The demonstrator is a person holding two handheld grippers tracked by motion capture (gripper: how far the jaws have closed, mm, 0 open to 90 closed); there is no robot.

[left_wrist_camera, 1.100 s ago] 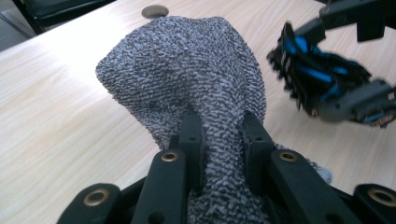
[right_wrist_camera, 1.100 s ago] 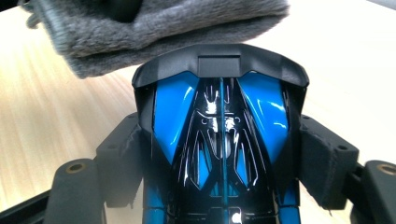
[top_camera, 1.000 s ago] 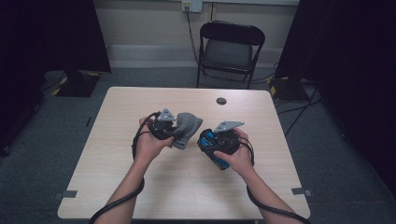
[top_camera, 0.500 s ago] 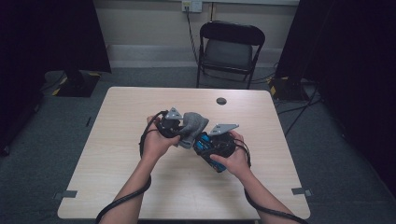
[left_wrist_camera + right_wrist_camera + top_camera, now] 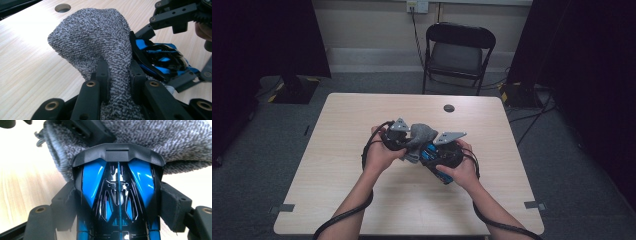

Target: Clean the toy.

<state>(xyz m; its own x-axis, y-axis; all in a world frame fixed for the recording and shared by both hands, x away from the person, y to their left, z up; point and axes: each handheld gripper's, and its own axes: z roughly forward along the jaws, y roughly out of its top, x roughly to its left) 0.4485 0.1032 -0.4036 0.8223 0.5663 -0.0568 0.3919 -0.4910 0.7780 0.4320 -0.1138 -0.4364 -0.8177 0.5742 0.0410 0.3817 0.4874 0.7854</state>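
You are holding both tools close together above the middle of the desk point(image 5: 362, 200), your forearms coming in from the near edge. Your left tool point(image 5: 117, 75) is pinching a grey cloth point(image 5: 100, 42): its two black jaws are squeezing a narrow fold of the fabric, and the rest of the cloth is bunching up above them into a rounded hump. Your right tool point(image 5: 120, 202) is gripping a blue and black toy car point(image 5: 117, 192), its jaws standing wide apart and pressing on the car's two sides. You are bringing the cloth right against the car: in the right gripper view the grey fabric is lying across the car's dark front edge and touching it. In the high view the cloth point(image 5: 422, 134) is sitting between your two hands, just left of the car point(image 5: 434, 155). A small round hole point(image 5: 449, 108) is showing in the desk farther back, well apart from your hands.
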